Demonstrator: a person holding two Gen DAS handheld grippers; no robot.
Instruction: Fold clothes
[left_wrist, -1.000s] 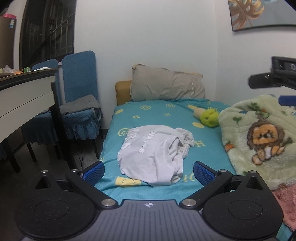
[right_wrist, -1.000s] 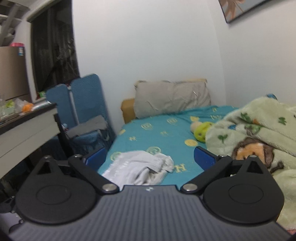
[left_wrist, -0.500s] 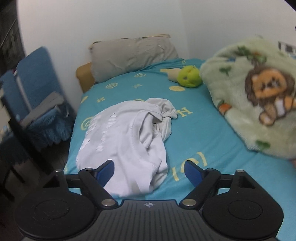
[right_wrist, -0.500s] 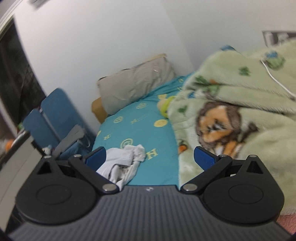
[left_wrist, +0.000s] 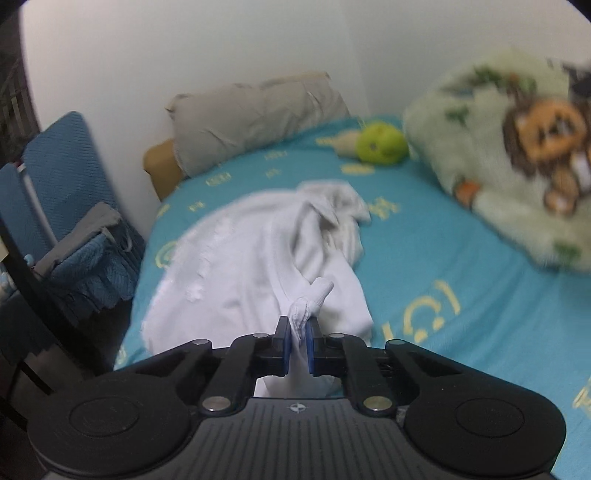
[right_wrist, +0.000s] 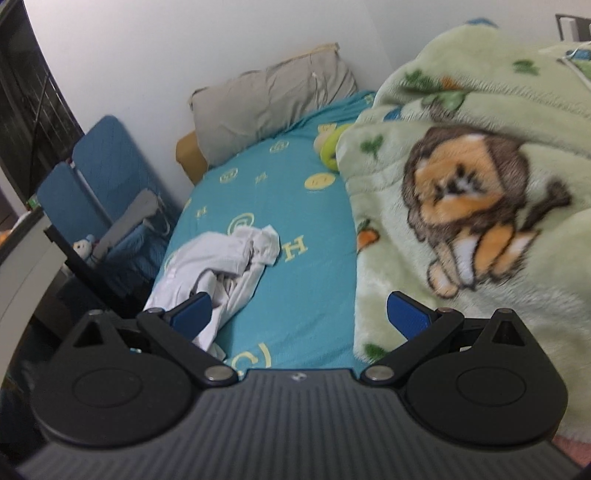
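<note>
The left claw (left_wrist: 298, 343) is clamped on a bunched edge of the white garment (left_wrist: 258, 254), which lies crumpled on the teal bed (left_wrist: 424, 258) near its left side. The right claw (right_wrist: 299, 317) hangs with its jaws wide apart above the sheet, beside the lion blanket (right_wrist: 461, 192).

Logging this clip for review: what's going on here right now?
A person with two handheld grippers is starting to fold a crumpled white cotton shirt on the teal patterned bedsheet. The left gripper is shut on a pinch of the shirt's near edge. The right gripper is open, holding nothing, above the sheet beside the green lion blanket.
</note>
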